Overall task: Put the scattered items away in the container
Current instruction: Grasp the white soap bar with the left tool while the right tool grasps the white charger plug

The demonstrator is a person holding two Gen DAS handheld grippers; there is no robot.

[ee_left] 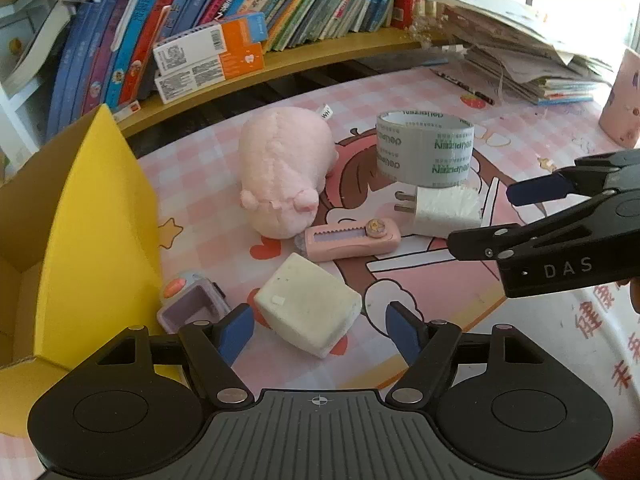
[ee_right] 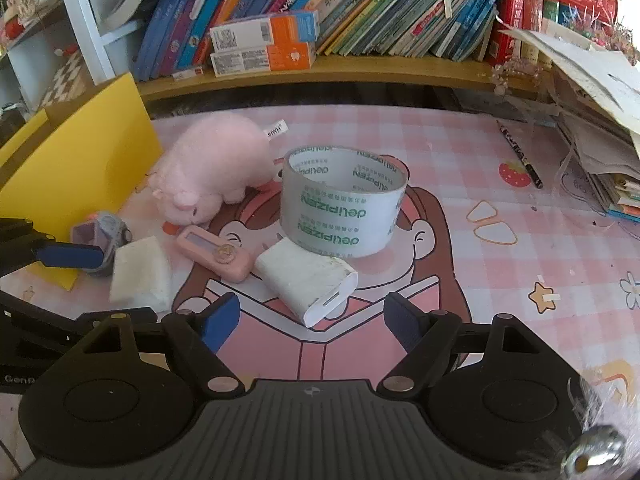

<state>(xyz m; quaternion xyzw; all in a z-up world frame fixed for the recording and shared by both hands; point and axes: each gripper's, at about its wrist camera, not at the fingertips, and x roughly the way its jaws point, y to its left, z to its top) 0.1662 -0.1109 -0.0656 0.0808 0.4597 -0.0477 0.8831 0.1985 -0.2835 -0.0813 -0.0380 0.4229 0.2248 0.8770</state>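
On the pink checked mat lie a pink plush pig (ee_left: 284, 168) (ee_right: 216, 164), a grey tape roll (ee_left: 424, 148) (ee_right: 340, 204), a white charger (ee_left: 444, 210) (ee_right: 308, 280), a pink utility knife (ee_left: 352, 238) (ee_right: 216, 254), a cream block (ee_left: 310, 304) (ee_right: 140, 276) and a small purple toy (ee_left: 192, 304) (ee_right: 104, 236). The yellow cardboard box (ee_left: 92, 240) (ee_right: 80, 176) stands at the left. My left gripper (ee_left: 319, 332) is open, its pads either side of the cream block's near end without pressing it. My right gripper (ee_right: 312, 322) (ee_left: 508, 216) is open just short of the charger.
A shelf packed with books (ee_left: 280, 4) (ee_right: 360, 8) and orange-white cartons (ee_left: 208, 56) runs along the back. A messy stack of papers (ee_left: 532, 52) (ee_right: 600, 120) fills the back right. A pink cup (ee_left: 622, 100) and a pencil (ee_right: 520, 156) are at the right.
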